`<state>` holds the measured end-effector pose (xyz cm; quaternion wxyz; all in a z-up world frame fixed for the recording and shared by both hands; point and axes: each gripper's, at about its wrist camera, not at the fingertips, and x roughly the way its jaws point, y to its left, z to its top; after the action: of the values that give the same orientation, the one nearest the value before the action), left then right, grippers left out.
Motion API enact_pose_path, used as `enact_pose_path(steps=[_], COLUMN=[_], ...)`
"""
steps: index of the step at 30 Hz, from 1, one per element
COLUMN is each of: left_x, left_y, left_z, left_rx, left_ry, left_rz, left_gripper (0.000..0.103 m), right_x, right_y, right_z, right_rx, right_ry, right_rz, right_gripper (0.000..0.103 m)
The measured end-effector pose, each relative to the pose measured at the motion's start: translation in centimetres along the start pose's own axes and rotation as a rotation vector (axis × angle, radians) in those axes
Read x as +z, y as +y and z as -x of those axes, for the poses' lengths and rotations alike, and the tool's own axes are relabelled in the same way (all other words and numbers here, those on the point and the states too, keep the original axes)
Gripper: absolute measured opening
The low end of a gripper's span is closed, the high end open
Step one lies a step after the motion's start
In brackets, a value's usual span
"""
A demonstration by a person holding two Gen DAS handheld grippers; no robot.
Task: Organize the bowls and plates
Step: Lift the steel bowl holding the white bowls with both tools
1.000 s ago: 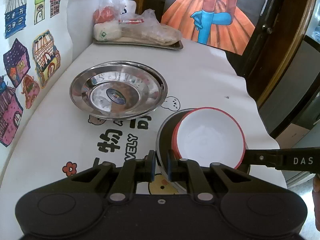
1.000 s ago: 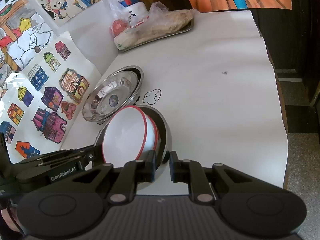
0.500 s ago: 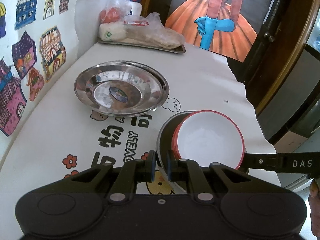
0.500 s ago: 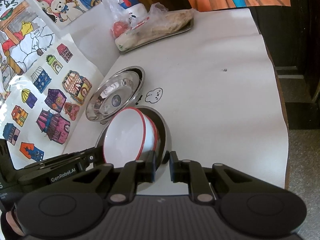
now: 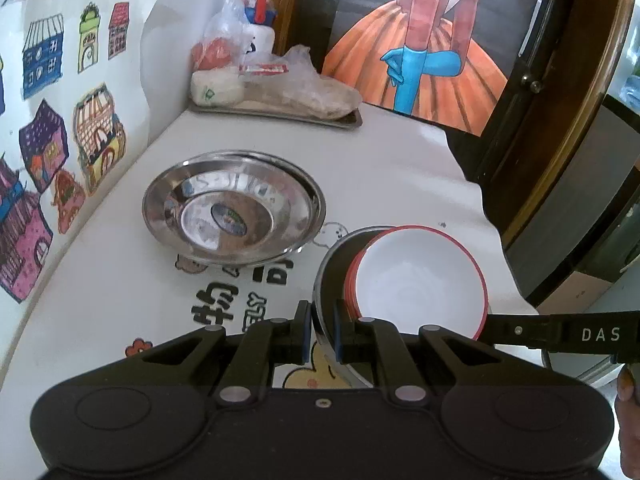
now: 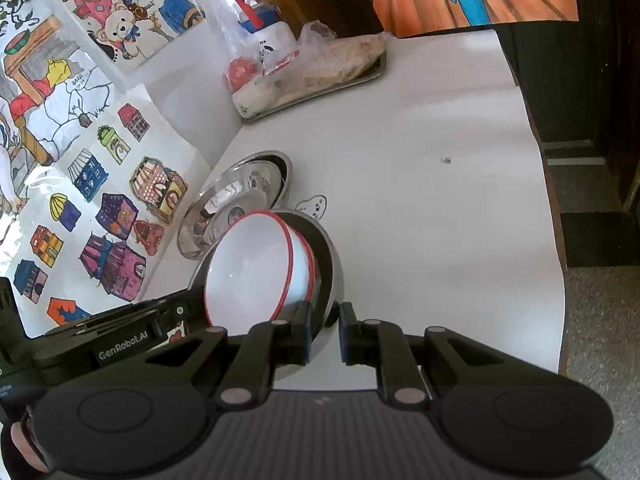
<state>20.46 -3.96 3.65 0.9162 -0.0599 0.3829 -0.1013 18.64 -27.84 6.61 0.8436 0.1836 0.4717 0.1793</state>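
- Setting: a white table (image 5: 400,168) with cartoon prints stands against a wall (image 6: 60,120) covered in children's drawings; a tray of bagged food (image 5: 280,96) sits at the far end, well beyond both grippers.
- Left gripper (image 5: 319,336): jaws clamped on the near left rim of the steel bowl (image 5: 332,264). The rim passes between the two pads.
- Right gripper (image 6: 324,334): jaws clamped on the opposite rim of the same steel bowl (image 6: 330,276), with the rim between the pads.
- Load: red-rimmed white bowls (image 5: 420,280), nested, sit inside the steel bowl, directly ahead of the left gripper and tilted toward the camera.
- Change over the last second: neither grip has altered. In the left wrist view the steel plates (image 5: 234,212) and the far tray have slid lower and farther off, and more of the wall is exposed. In the right wrist view the steel plates (image 6: 236,200) have shifted likewise.
- Reading: the bowl stack appears to be carried clear of the table by both grippers; whether its base touches the surface cannot be confirmed.
- Task position: the steel plates lie ahead and left of the left gripper, separate from the bowls. Judged status: bowls grouped, set-down pending.
- Caution: keep both hands level; uneven lift could tip the nested bowls.
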Motion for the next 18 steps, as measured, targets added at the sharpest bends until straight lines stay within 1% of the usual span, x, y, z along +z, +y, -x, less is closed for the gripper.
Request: enact_pose_path(steps=[18], left_x=[2.7], left_y=[1.0], left_z=[0.7], left_rx=[0.007], left_ry=[-0.037], left_rz=[0.023], left_gripper=[0.01], right_x=[2.8], right_y=[2.4], right_z=[-0.1], right_rx=[0.004], right_ry=[-0.031], right_rz=[0.05], right_gripper=[0.015])
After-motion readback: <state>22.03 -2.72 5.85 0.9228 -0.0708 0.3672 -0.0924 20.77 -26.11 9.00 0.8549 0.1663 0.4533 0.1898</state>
